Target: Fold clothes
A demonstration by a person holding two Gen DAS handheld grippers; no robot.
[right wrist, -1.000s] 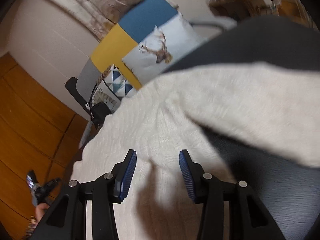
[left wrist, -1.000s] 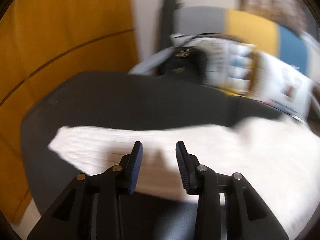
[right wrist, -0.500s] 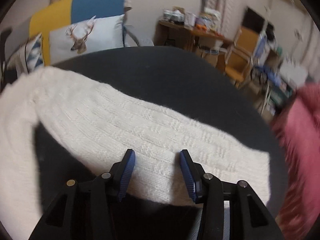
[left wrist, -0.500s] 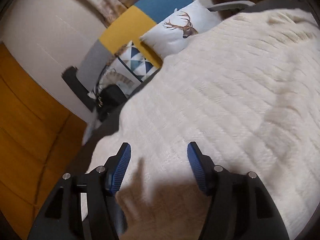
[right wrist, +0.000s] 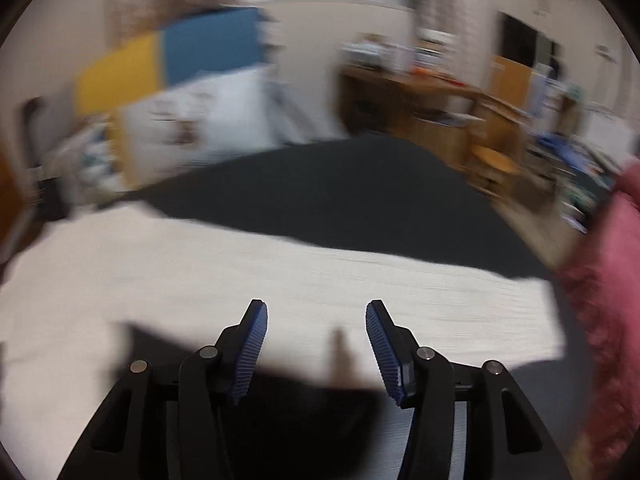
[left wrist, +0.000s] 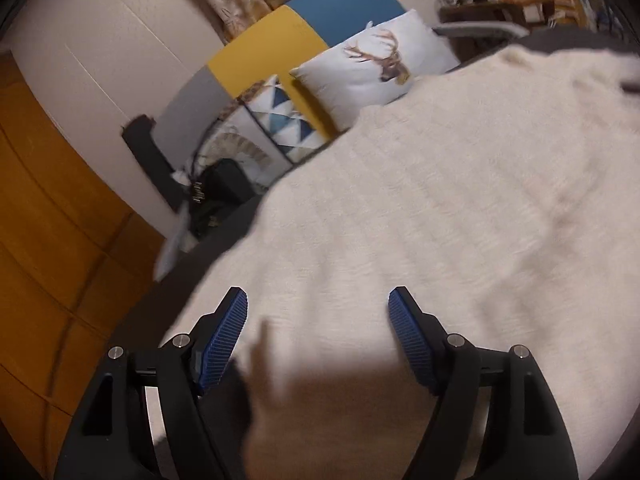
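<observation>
- The cream sweater (left wrist: pixel 440 208) is a thick knit with ribbed rows running across it. It lies spread on a dark charcoal bed surface (right wrist: pixel 340 188) and fills most of the left wrist view.
- In the right wrist view the sweater (right wrist: pixel 280 276) appears as a long pale band crossing from left to right, ending in a straight edge at the right. The ribbing is smeared by motion blur there.
- The left gripper (left wrist: pixel 318 324) hangs over the near part of the sweater. Its jaws are opening, and its blue ridged pads (left wrist: pixel 224 340) stand wide apart with nothing pressed between them; only knit below and their shadow.
- The right gripper (right wrist: pixel 316 336) hangs above the near edge of the pale band. Its jaws are also opening, the ribbed blue pads (right wrist: pixel 250 354) apart and clamping nothing.
- Both grippers have matte black, angular finger arms with small silver pivot pins.
- At the far left of the left wrist view a padded headboard (left wrist: pixel 304 28) shows grey, yellow and blue panels.
- A white pillow printed with a deer head (left wrist: pixel 380 64) leans against it; beside it, a cushion with blue triangles (left wrist: pixel 280 120).
- A fuzzy pink garment (right wrist: pixel 604 300) sits at the right edge of the right wrist view, just beside the sweater's end.
- A wooden desk (right wrist: pixel 432 108), blurred, stands far beyond the bed.
- Orange wooden flooring (left wrist: pixel 52 240) lies left of the bed.
</observation>
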